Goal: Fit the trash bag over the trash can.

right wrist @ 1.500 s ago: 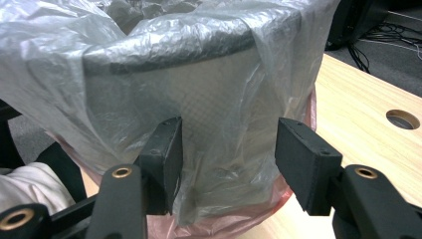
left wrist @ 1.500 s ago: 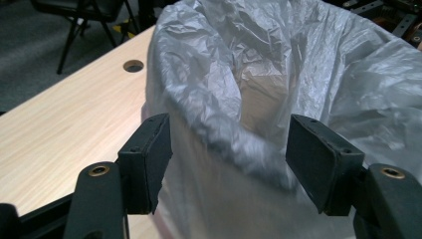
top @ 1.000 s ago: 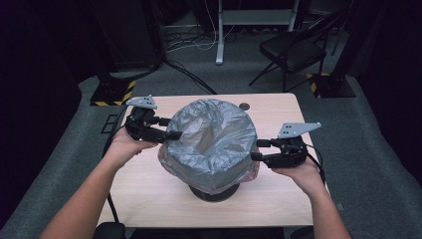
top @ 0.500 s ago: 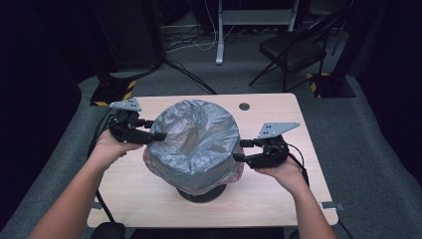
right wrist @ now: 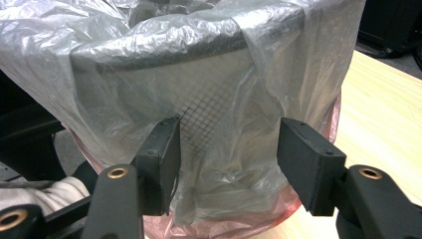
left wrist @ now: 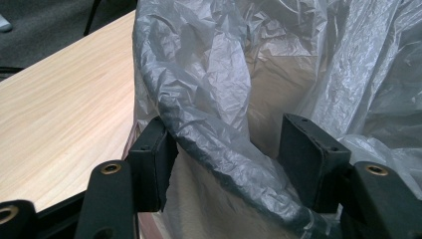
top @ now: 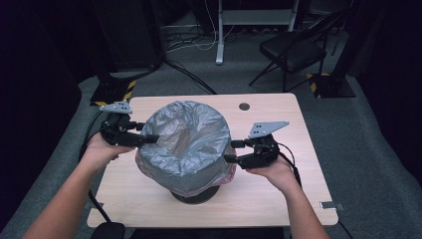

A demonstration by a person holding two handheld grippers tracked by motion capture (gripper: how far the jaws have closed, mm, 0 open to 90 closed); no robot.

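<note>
Wooden table (top: pixel 278 129) fills the middle of the high view. On it, centre frame, a mesh wastebasket (right wrist: pixel 209 107) stands lined with a grey plastic bag (top: pixel 191 137); a pink bag edge (top: pixel 226 175) peeks out at its lower right. Against a second ago the whole bin sits further toward the lower left of the frame and looks tipped toward the person, and both hands have travelled with it.

Left gripper (top: pixel 144 138), mid-left of frame: jaws apart, straddling the bag-covered rim (left wrist: pixel 219 139). In the left gripper view the rim runs diagonally between the pads; one pad looks to touch the plastic, the other stands clear, so no clamp. Its jaws have been closing a little within the last second.

Right gripper (top: pixel 231 152), right of centre: jaws apart, just beside the bin wall. In the right gripper view the loose bag and mesh sit ahead of the pads with nothing pinched. Its jaws have just been opening.

Judgement: bag is draped over the rim but slack; next is likely tucking or smoothing the overhang.
</note>
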